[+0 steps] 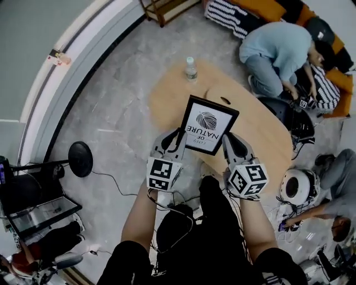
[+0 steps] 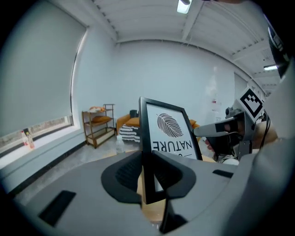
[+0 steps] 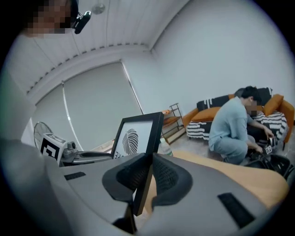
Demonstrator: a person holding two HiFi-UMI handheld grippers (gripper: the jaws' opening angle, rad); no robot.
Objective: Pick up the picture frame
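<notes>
The picture frame (image 1: 208, 124) is black-edged, with a white print of a leaf and the word NATURE. It is lifted above the oval wooden table (image 1: 167, 97) and tilted. My left gripper (image 1: 179, 136) is shut on its left edge and my right gripper (image 1: 227, 140) on its right edge. In the left gripper view the frame (image 2: 171, 129) stands edge-on between the pads of the left gripper (image 2: 148, 171). In the right gripper view the frame (image 3: 137, 138) is pinched the same way by the right gripper (image 3: 147, 169).
A water bottle (image 1: 191, 69) stands at the table's far end. A person in a light blue shirt (image 1: 278, 50) crouches by the orange sofa (image 1: 267, 10). A black round stand base (image 1: 81, 158) and cables lie on the floor at left. A wooden shelf (image 1: 166, 8) stands at the back.
</notes>
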